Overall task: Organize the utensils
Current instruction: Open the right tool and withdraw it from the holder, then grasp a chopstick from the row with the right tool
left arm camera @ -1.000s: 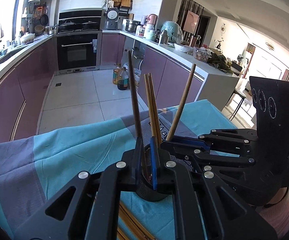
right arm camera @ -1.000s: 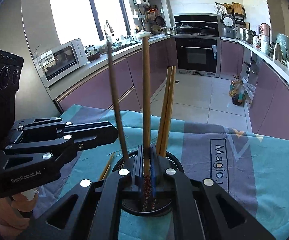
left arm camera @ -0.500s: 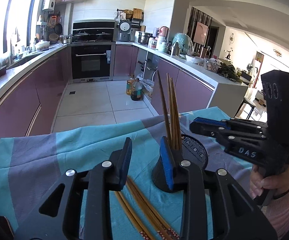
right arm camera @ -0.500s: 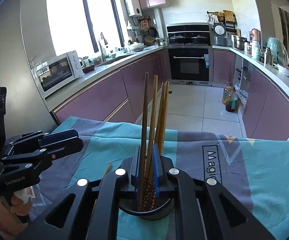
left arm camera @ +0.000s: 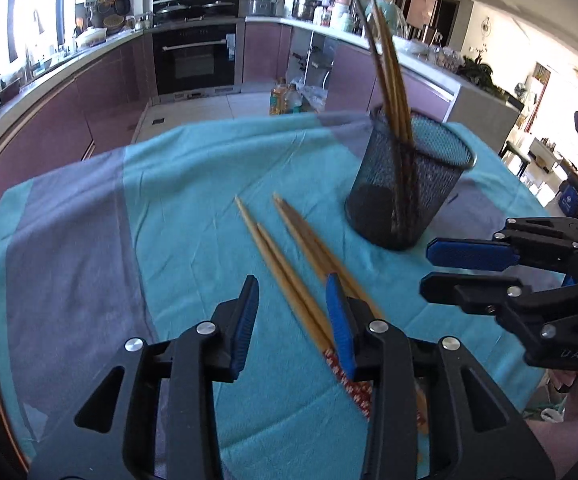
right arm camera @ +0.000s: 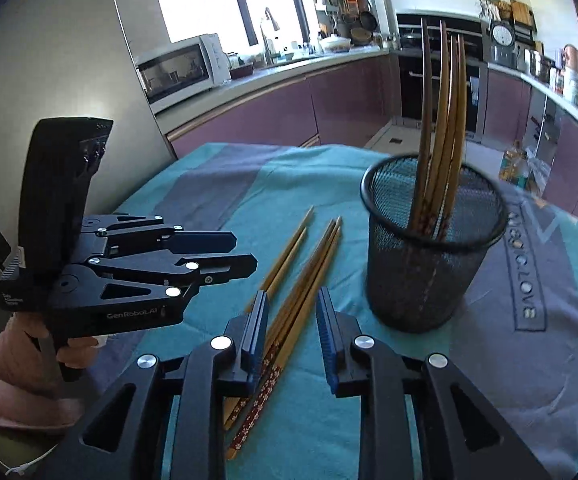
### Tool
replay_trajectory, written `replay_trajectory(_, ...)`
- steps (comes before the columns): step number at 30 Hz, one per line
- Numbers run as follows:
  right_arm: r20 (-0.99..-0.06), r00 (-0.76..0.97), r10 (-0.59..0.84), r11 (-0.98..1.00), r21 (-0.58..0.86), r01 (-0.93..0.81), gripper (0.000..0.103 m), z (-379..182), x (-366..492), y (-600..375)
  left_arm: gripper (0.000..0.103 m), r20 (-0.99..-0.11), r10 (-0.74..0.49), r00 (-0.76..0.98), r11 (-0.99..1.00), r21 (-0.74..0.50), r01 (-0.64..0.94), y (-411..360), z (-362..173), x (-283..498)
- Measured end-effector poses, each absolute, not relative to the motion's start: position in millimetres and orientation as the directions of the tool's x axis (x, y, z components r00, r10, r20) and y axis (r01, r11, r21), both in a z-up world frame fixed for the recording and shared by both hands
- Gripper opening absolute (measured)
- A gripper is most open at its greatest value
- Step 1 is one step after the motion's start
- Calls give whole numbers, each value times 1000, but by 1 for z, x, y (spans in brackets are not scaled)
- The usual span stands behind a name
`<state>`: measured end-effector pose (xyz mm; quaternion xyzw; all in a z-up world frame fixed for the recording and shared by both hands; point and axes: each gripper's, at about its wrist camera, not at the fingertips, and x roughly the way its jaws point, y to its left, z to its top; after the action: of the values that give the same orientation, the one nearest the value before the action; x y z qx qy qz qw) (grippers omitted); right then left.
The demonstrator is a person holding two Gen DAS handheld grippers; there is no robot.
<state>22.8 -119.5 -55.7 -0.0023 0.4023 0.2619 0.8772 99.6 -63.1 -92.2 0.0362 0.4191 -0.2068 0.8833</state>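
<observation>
A black mesh cup [left arm camera: 407, 184] stands upright on the teal cloth and holds several wooden chopsticks [left arm camera: 389, 68]; it also shows in the right wrist view [right arm camera: 433, 244]. Several more chopsticks [left arm camera: 289, 256] lie loose on the cloth in front of the cup, seen too in the right wrist view [right arm camera: 297, 276]. My left gripper [left arm camera: 292, 308] is open and empty, low over the loose chopsticks. My right gripper [right arm camera: 292, 328] is open and empty, just above their patterned ends. Each gripper shows in the other's view, the right [left arm camera: 469, 268] and the left [right arm camera: 225, 256].
A teal and grey cloth [left arm camera: 169, 208] covers the table, with printed letters on its right part [right arm camera: 525, 276]. Purple kitchen cabinets, an oven [left arm camera: 195, 56] and a microwave [right arm camera: 177, 68] stand beyond the table edge. Oil bottles [left arm camera: 285, 98] sit on the floor.
Both grippers opened and let go of chopsticks now standing in the cup. Both pulled back and tilted down toward the loose chopsticks on the cloth.
</observation>
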Motion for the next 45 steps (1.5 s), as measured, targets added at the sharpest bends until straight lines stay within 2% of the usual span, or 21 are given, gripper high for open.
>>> replay_trajectory(10, -744, 494, 450, 867, 232, -441, 23, -84, 28, -105, 33, -790, -326, 520, 914, -123, 386, -61, -117, 93)
replay_trajectory(25, -761, 501, 412, 892, 224, -394, 23, -90, 31, -108, 34, -798, -341, 497, 907, -140, 398, -58, -115, 97)
replay_trajectory(35, -777, 530, 340, 914, 140, -381, 22, -91, 35, -101, 37, -808, -335, 486, 906, -133, 403, -67, -115, 111)
replay_trajectory(37, -777, 534, 334, 916, 135, -377, 21, -91, 37, -100, 34, -810, -328, 487, 908, -129, 398, -68, -116, 113)
replay_trajectory(39, -776, 538, 329, 919, 131, -372, 21, -91, 39, -99, 26, -812, -327, 483, 909, -130, 397, -67, -116, 114)
replay_trajectory(45, -771, 553, 315, 927, 125, -353, 21, -92, 48, -94, 29, -820, -314, 479, 913, -121, 390, -67, -117, 121)
